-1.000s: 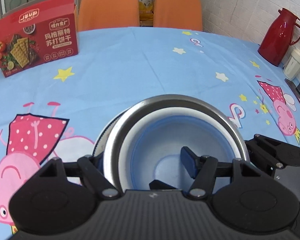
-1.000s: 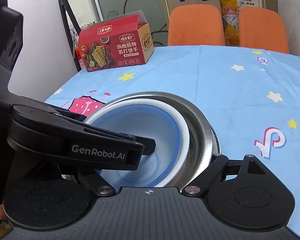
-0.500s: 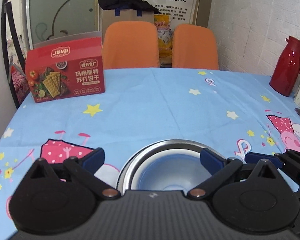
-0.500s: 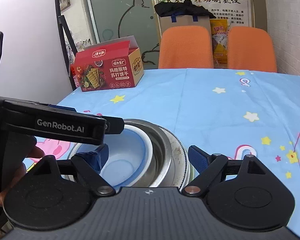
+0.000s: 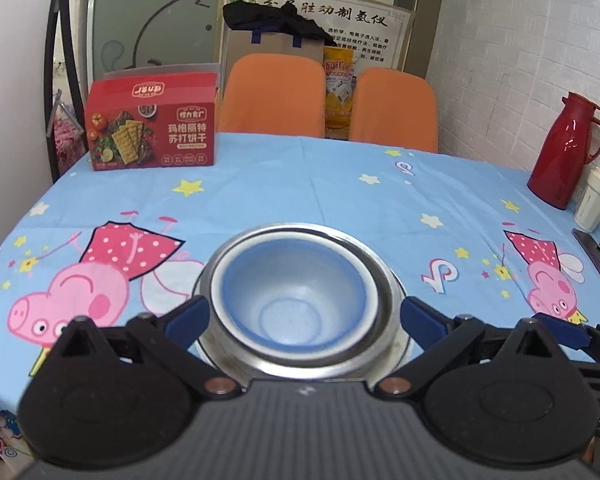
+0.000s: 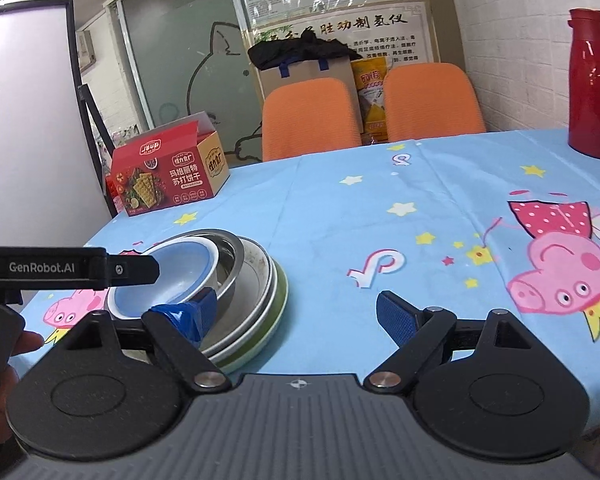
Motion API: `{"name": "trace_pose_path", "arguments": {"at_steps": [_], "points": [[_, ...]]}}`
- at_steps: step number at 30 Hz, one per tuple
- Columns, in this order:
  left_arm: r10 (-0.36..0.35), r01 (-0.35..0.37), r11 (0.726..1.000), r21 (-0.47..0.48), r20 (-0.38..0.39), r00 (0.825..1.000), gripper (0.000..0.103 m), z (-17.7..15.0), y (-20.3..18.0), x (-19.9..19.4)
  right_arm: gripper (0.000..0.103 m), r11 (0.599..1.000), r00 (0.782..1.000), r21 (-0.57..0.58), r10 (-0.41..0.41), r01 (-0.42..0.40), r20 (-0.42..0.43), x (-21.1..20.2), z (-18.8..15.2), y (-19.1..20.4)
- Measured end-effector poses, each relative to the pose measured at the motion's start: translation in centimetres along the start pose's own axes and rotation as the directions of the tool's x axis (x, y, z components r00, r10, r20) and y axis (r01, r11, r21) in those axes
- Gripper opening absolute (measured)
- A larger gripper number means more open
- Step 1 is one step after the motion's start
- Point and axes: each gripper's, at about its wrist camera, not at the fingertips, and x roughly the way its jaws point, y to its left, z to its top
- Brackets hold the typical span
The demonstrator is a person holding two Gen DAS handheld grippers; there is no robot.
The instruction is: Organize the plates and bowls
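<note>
The dishes stand nested in one stack on the blue cartoon tablecloth (image 5: 340, 184), on the near side of the table from the red cracker box (image 5: 152, 128). The blue bowl (image 5: 294, 300) sits inside the steel bowl (image 5: 384, 292), and in the right wrist view both rest on a steel plate (image 6: 256, 280) above a green-rimmed plate (image 6: 276, 312). The left gripper (image 5: 304, 314) hovers over the near edge of the stack with its fingers spread wide, one on each side of the steel bowl and gripping nothing. The right gripper (image 6: 296, 312) is to the right of the stack, fingers likewise apart and empty; its left fingertip overlaps the plates in the view, and contact cannot be determined. Judged from this arrangement, the stacking step appears complete, with the smallest vessel on top and both tools released. No loose plate or bowl appears elsewhere on the table. The next move, if any, calls for clearing both grippers away from the stack without knocking the steel bowl, or squaring the stack should the plates prove off-centre.
</note>
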Motion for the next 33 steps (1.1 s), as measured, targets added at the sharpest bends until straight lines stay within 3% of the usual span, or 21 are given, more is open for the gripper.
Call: {"name": "trace_pose_path", "arguments": {"at_steps": [4, 11, 19, 24, 33], "points": [[-0.003, 0.003, 0.999, 0.038, 0.015, 1.000, 0.100, -2.7, -1.6, -1.7, 0.074, 1.000, 1.000, 0.012, 0.003, -0.003, 0.018, -2.1, -2.0, -0.4], [-0.022, 0.022, 1.000, 0.012, 0.013, 1.000, 0.100, -6.6, -2.5, -3.6, 0.074, 1.000, 0.999, -0.003, -0.006, 0.006, 0.033, -5.0, -5.5, -0.8], [-0.005, 0.003, 1.000, 0.023, 0.089, 0.996, 0.100, -9.8, -3.8, -7.6, 0.074, 0.993, 0.987, -0.002, -0.117, 0.118, 0.109, -9.2, -8.0, -1.9], [-0.015, 0.009, 0.998, 0.059, 0.103, 0.995, 0.100, -10.6, -4.9, -8.1, 0.074, 0.985, 0.974, -0.014, -0.169, 0.173, 0.149, -10.4, -9.1, -2.2], [-0.015, 0.007, 0.997, 0.074, 0.109, 0.994, 0.100, -11.0, -5.7, -8.2, 0.075, 0.990, 0.982, 0.045, -0.135, 0.130, 0.133, -10.9, -9.6, -3.1]]}}
